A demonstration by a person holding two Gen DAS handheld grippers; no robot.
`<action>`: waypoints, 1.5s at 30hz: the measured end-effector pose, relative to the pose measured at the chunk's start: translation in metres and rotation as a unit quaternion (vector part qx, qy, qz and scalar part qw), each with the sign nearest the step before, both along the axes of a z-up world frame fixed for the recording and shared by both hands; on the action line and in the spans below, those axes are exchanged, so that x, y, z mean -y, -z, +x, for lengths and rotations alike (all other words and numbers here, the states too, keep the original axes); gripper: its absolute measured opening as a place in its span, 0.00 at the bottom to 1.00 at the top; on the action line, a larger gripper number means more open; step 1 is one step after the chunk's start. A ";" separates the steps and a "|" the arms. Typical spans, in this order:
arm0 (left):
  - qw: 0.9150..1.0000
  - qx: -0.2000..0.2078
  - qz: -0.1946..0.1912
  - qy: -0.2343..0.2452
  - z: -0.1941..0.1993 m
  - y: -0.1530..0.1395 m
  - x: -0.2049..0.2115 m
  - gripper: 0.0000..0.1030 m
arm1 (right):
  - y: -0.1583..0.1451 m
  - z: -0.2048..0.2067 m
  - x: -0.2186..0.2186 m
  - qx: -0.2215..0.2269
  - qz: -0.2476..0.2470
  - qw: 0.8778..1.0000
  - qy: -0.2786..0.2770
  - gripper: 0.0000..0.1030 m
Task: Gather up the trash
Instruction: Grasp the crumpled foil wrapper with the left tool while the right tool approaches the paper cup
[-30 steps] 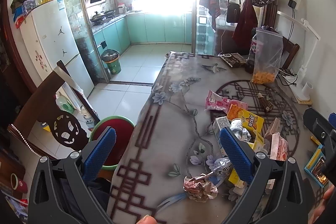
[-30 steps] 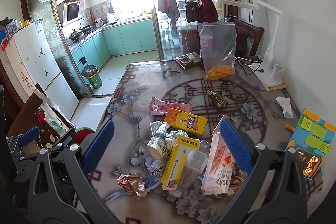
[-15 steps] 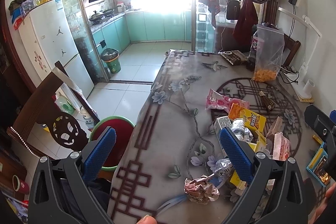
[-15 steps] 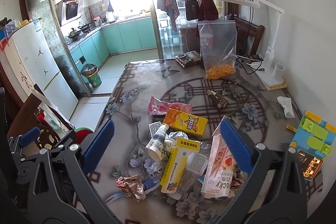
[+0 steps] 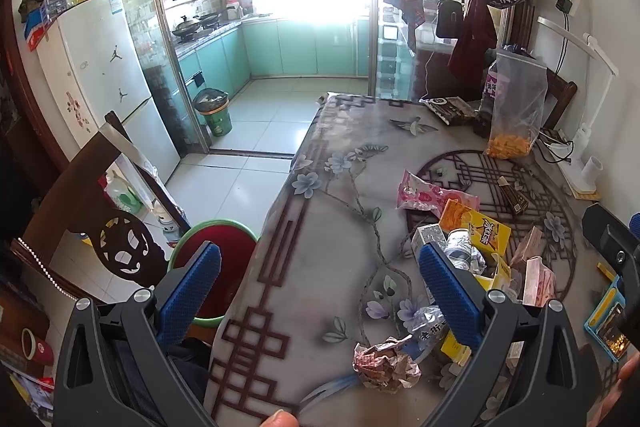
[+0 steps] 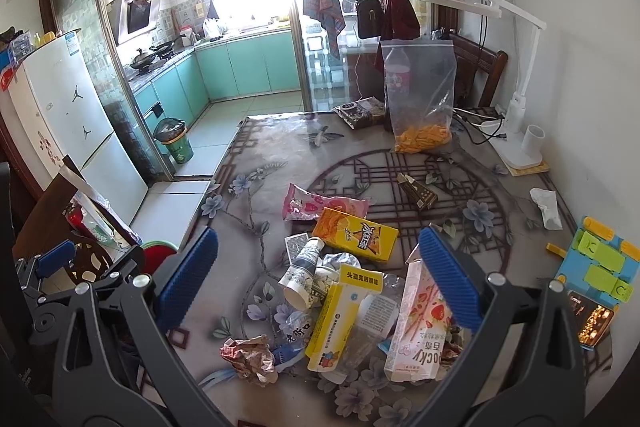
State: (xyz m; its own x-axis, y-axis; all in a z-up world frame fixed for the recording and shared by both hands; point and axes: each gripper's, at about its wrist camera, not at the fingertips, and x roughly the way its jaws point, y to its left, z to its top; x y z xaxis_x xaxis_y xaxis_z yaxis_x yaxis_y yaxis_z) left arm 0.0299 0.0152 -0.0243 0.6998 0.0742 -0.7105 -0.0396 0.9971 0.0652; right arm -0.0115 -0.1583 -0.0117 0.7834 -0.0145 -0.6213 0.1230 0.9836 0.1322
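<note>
progress: nothing collected as far as the views show; my read is the task is at its very start.
trash location: all on the table [image 6: 280, 155], piled at the near edge, right of centre.
pile contents: crumpled wrapper [image 6: 250, 353] nearest, paper cup [image 6: 302, 273] on its side, yellow carton [image 6: 340, 319], pink Pocky box [image 6: 418, 327], yellow snack box [image 6: 356, 235], pink snack bag [image 6: 320, 205] at the far side of the heap.
strays: small dark wrapper [image 6: 418, 193] and a white tissue [image 6: 546, 207], both well apart from the pile, further right.
bin: red basin with green rim [image 5: 218, 267] on the floor just left of the table; likely the drop point, inside looks bare from what shows.
not trash (judgement): clear bag of orange snacks [image 6: 420, 99], desk lamp [image 6: 520, 79], phone [image 6: 592, 319] on the right edge.
left tongs [image 5: 316, 287]: spread wide, holding nothing, touching nothing; hovering over the near left table edge with the crumpled wrapper just ahead to the right.
right tongs [image 6: 316, 283]: spread wide, empty, no contact; raised above the pile, cup and cartons framed between the blue pads [image 6: 448, 279].
left to do: every piece, pile first, then the two strays.
next (guess): crumpled wrapper is the closest grab for either side; it is light and will crush easily.
</note>
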 end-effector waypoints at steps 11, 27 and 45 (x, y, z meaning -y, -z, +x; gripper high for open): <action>0.999 0.048 -0.010 0.015 0.008 -0.005 -0.019 0.93 | 0.015 0.021 0.025 -0.004 -0.033 0.997 -0.073 0.97; 0.955 -0.133 -0.068 0.258 0.026 0.096 0.008 0.91 | 0.075 0.029 0.041 -0.114 0.051 0.990 -0.058 0.97; 0.923 -0.267 -0.123 0.247 0.011 0.179 0.029 0.72 | 0.083 0.045 0.027 -0.122 0.047 0.991 -0.031 0.97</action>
